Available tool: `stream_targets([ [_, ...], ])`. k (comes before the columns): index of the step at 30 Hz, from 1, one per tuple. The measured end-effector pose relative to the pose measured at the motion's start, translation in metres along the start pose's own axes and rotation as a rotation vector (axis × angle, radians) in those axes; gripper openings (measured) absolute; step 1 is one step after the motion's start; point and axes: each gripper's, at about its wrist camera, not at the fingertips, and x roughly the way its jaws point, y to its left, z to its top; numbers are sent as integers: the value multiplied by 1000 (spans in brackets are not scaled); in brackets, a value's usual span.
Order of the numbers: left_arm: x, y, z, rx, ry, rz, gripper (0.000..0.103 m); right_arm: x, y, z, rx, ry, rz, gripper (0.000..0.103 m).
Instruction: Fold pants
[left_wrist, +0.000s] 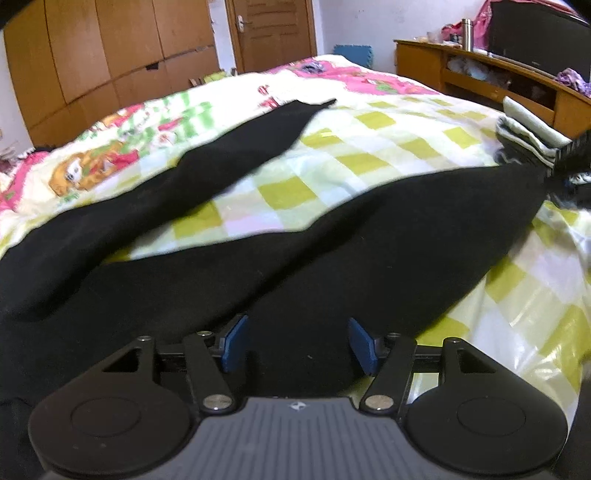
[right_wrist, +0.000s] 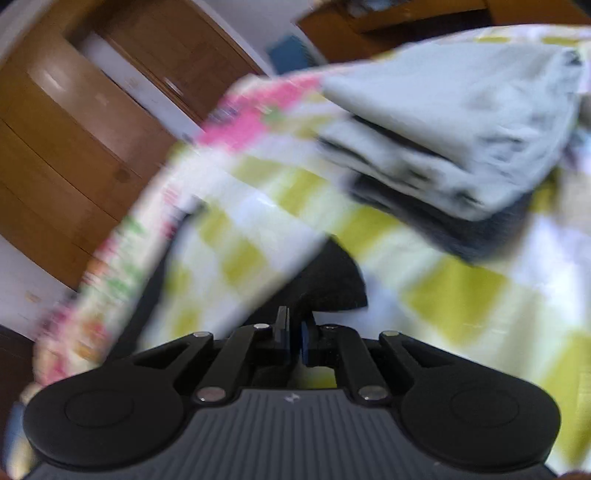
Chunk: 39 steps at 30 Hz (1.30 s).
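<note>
Nearest the lens in the left wrist view is the left gripper (left_wrist: 297, 345), its blue pads (left_wrist: 234, 343) standing well apart with only black cloth under and between them, pressing on nothing. That cloth belongs to the black pants (left_wrist: 332, 251), the largest thing on the bed: they lie spread on the checked bedspread (left_wrist: 369, 147), the waist end filling the view from 6 to 9 o'clock, one leg running toward 12 o'clock and the other toward 3 o'clock, a wedge of yellow-and-white checks showing between the two. At 3 o'clock the end of that leg reaches a stack of folded pale and grey clothes (left_wrist: 532, 136). Beyond the bed stand a wooden wardrobe (left_wrist: 103, 62) at 10 o'clock, a door (left_wrist: 273, 33) at 12 o'clock, and a wooden headboard shelf (left_wrist: 480, 70) at 2 o'clock with a metal flask (left_wrist: 467, 35) on it. The right wrist view is tilted and blurred. There the right gripper (right_wrist: 293, 332) has its pads drawn narrow together, pinching a corner of black pants cloth (right_wrist: 328, 280) that fans out just past the tips toward 12 o'clock. The folded stack (right_wrist: 454, 147) fills 1 to 2 o'clock in that view, and the wardrobe (right_wrist: 74, 147) sits at 10 o'clock.
</note>
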Motion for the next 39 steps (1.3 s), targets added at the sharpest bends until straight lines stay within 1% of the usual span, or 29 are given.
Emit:
stream_targets([
  [2,2,3,-5,-1,17,4,73,5,8,-8,-88,23,-78,16],
  [3,-1,6,-7,-1,14,8,73,3,13,-10,-116,17,-102,17],
  [6,-13,26,-12,-11,-11,34,73,-15,31,-14,-178,-51,-130,19],
  [8,-21,46,-14,-19,-28,67,73,-29,45,-20,-226,-100,-156,26],
  [11,-33,80,-19,-25,-54,126,73,-46,77,-33,-363,-143,-152,29],
  [13,-41,105,-23,-36,-65,176,73,-45,107,-42,-456,-147,-117,31],
  [14,-44,120,-24,-45,-70,199,73,-38,124,-45,-494,-131,-73,34],
  [15,-48,133,-26,-52,-74,218,73,-30,144,-49,-540,-108,-23,34],
  [16,-51,147,-28,-58,-78,244,74,-21,165,-54,-590,-92,10,38],
  [19,-54,189,-32,-72,-82,317,76,3,219,-66,-698,-64,86,39],
  [20,-53,201,-32,-75,-82,328,78,16,239,-69,-733,-41,125,43],
  [22,-46,226,-29,-76,-75,364,79,52,280,-75,-789,19,205,48],
  [23,-42,239,-26,-78,-71,381,79,67,297,-78,-816,46,237,48],
  [24,-36,252,-22,-87,-68,393,79,86,317,-85,-853,77,261,48],
  [26,-25,280,-14,-113,-58,407,79,116,357,-102,-936,143,285,49],
  [28,-13,309,-7,-135,-43,426,79,144,389,-112,-1009,170,322,49],
  [30,-2,337,2,-152,-21,422,79,162,419,-124,-1106,197,344,55],
  [31,4,351,6,-160,-6,419,79,171,431,-129,-1143,217,352,63],
  [33,16,381,15,-172,28,406,79,189,454,-137,-1201,238,374,63],
  [35,24,402,20,-172,41,417,80,208,473,-144,-1265,265,383,63],
  [36,29,414,23,-180,48,410,80,220,482,-147,-1282,291,394,64],
  [38,37,440,28,-231,59,361,80,241,497,-151,-1276,378,408,65],
  [39,43,450,30,-253,69,324,80,250,503,-154,-1277,411,409,65],
])
